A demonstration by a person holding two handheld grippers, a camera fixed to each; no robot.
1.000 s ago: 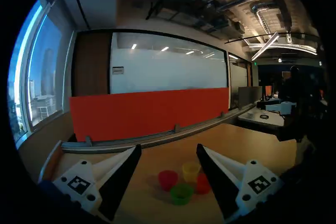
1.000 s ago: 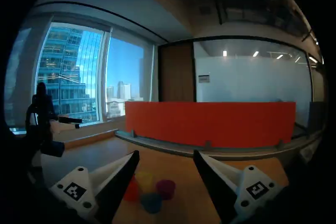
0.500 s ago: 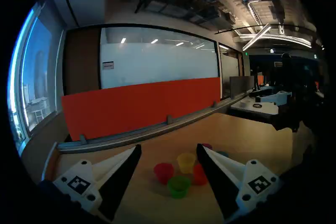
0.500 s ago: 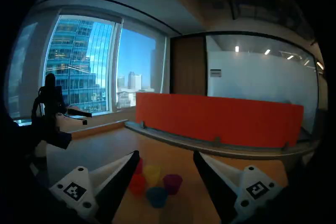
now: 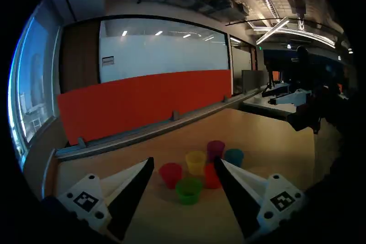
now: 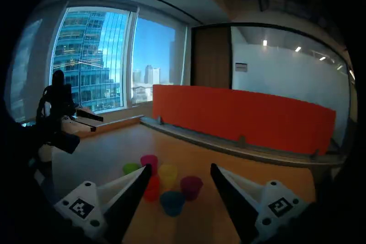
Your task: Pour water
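A cluster of small plastic cups stands on the wooden table [image 5: 274, 138]. In the left gripper view I see a red cup [image 5: 170, 174], yellow cup [image 5: 196, 161], purple cup [image 5: 215, 149], blue cup [image 5: 234, 156], green cup [image 5: 188, 190] and orange-red cup [image 5: 210, 176]. My left gripper [image 5: 183, 160] is open, above and short of them, holding nothing. In the right gripper view the same cluster shows the blue cup [image 6: 172, 203] nearest and the yellow cup [image 6: 167, 174] in the middle. My right gripper [image 6: 180, 167] is open and holds nothing.
An orange partition [image 5: 146, 102] with a metal rail runs along the table's far edge. Tall windows [image 6: 91, 61] lie beyond the table. The other gripper, in a person's hand, shows at the right [image 5: 293, 100] and at the left [image 6: 82, 118].
Both cameras have tipped downward and shifted, so the cups sit higher in each view. The purple and blue cups have come into the left view, the green and pink into the right.
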